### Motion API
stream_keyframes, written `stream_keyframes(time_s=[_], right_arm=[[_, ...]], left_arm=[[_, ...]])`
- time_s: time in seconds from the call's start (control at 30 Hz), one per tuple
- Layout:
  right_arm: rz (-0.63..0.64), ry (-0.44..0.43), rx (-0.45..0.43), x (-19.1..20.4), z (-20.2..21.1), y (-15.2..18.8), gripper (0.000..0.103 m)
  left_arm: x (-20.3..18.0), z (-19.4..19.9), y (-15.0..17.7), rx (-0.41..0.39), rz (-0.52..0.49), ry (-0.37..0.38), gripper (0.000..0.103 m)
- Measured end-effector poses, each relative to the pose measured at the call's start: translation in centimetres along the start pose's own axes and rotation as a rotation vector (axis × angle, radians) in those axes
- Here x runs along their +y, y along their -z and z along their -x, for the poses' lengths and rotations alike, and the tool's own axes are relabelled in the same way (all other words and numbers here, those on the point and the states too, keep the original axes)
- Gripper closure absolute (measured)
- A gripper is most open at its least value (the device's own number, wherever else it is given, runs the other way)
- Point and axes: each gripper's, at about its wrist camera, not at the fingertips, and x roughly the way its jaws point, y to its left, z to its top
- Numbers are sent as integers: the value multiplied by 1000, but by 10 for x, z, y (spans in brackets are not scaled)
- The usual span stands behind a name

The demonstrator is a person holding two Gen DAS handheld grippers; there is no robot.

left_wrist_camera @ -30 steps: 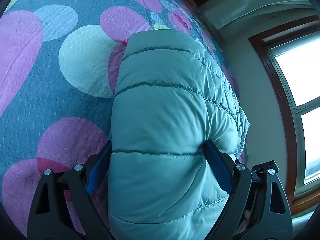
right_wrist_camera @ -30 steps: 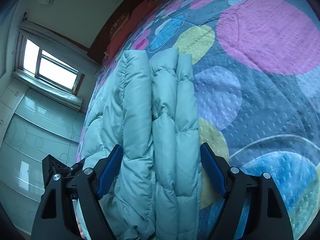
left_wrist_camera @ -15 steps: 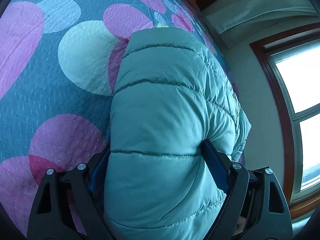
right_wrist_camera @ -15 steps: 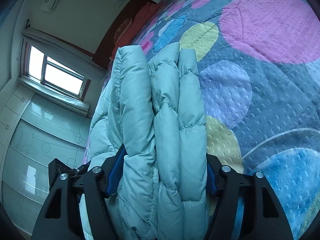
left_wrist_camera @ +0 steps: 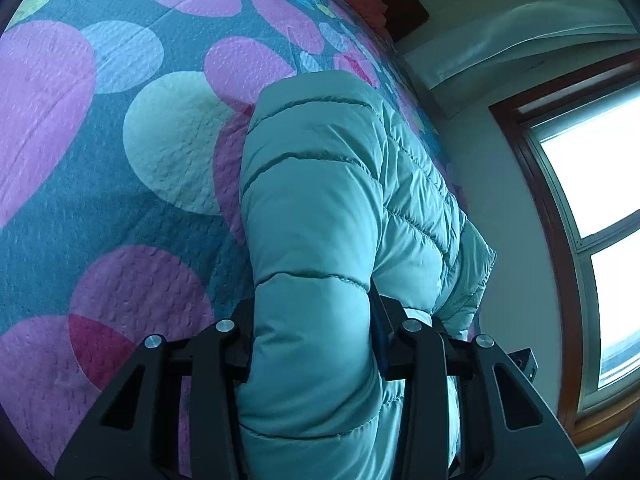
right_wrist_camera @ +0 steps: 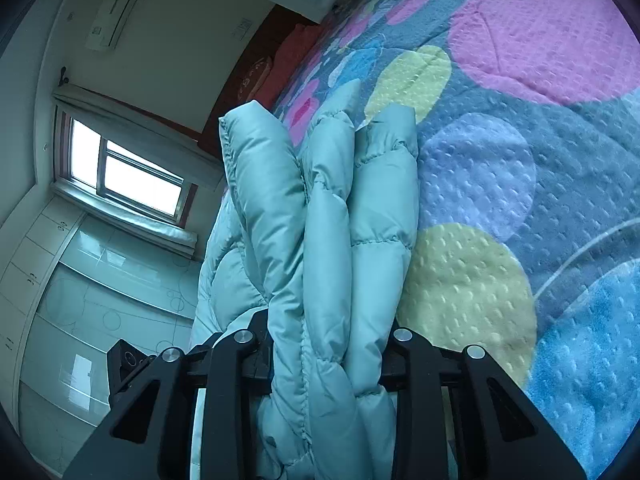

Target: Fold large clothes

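Left view: my left tongs have closed in since a second ago, now pinching the jacket on the bed. Right view: right tongs likewise squeeze its stacked layers; I judge it ready to lift.

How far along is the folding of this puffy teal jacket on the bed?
Done: the jacket is already gathered into several stacked quilted layers. In hand: the left gripper and the right gripper each clamp a thick bunch of it above the polka-dot bedspread. Left: probably laying the bundle down flat and releasing; the final shape can't be judged yet.
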Motion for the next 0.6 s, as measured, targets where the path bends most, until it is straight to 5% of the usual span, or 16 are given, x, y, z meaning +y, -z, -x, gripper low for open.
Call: stream_keyframes(time_s=[0.6], right_arm=[[76, -127, 105, 69, -112, -4, 76]], left_arm=[[52, 64, -66, -175, 36, -67, 68]])
